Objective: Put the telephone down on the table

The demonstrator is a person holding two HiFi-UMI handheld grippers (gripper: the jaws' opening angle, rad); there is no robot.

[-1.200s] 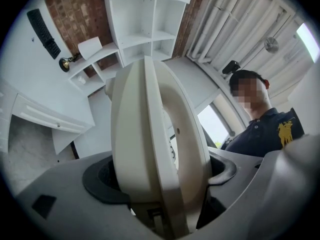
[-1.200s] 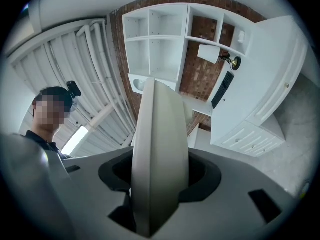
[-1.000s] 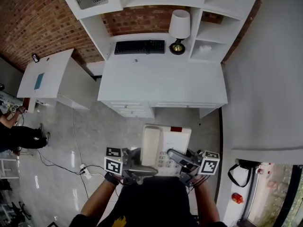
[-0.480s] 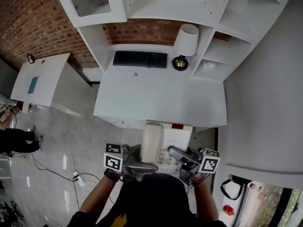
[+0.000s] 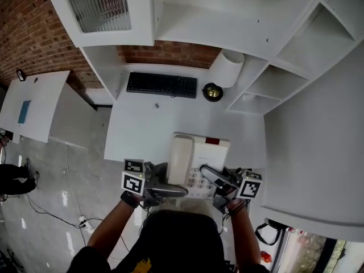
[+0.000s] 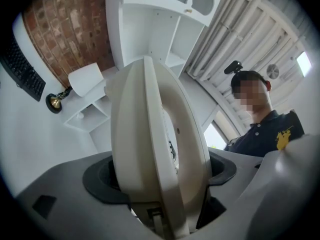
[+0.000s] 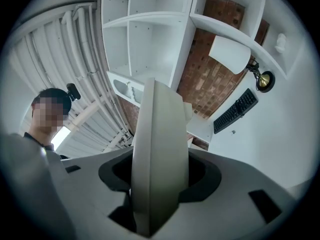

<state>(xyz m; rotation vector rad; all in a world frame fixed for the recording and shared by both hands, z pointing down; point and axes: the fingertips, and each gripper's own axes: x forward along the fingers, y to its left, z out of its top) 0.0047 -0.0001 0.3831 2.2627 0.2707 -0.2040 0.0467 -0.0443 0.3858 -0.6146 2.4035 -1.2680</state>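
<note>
Aloft, telephone [image 5: 196, 162] held (fingers of left gripper [image 5: 169, 190] and right gripper [image 5: 214, 178] closed on it), over table [image 5: 142, 131].

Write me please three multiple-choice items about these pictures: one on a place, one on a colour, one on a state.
1. Where lies the black computer keyboard?
A. at the back of the white desk, left of the brass-footed table lamp
B. on the floor
C. on a shelf

2. What colour is the lamp's shade?
A. red
B. white
C. black

3. How is the cream push-button telephone held?
A. by one gripper only
B. by no gripper
C. by the left gripper and the right gripper together

Answers:
1 A, the head view shows it by the brick wall.
2 B, the shade is plain white.
3 C, each gripper view shows the jaws closed on the telephone's edge.
</note>
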